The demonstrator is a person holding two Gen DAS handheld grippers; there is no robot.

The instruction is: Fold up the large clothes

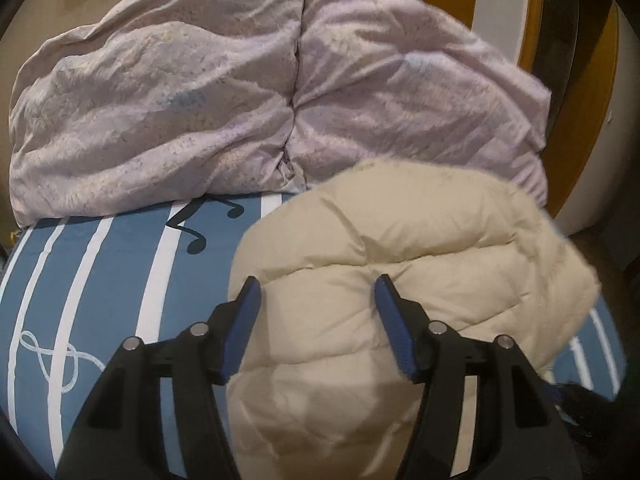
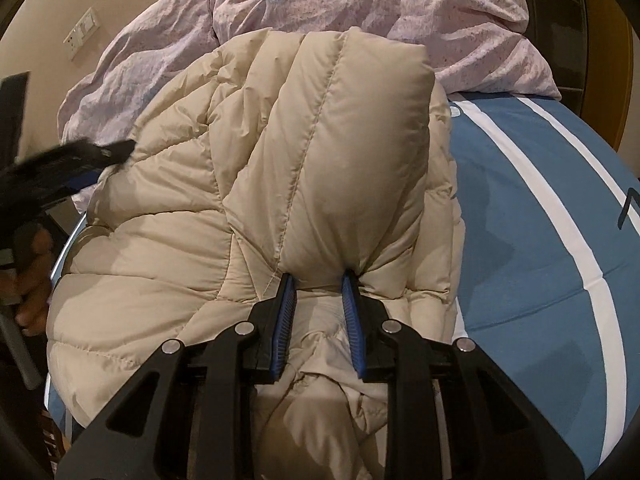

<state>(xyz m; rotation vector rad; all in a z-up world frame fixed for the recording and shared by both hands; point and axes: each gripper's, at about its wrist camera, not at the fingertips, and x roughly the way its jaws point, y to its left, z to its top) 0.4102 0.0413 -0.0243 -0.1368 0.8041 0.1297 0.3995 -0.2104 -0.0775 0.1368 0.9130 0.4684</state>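
a beige puffer jacket lies heaped on a blue bedsheet with white stripes and black music-note prints, its far edge resting against a rumpled lilac duvet piled behind the jacket. the right gripper pinches a thick quilted fold of the jacket — its blue-padded fingers press in on either side of the bunched fabric, and the padded section beyond them bulges up and away toward the duvet. the left gripper sits over the jacket with its tongs spread wide; the fabric shows between them, but neither blue pad visibly bites into it. in the right wrist view, that other gripper shows as a dark blur at the jacket's left edge, with a bare hand beneath it. behind the duvet stands a tan wall with a white wall socket.
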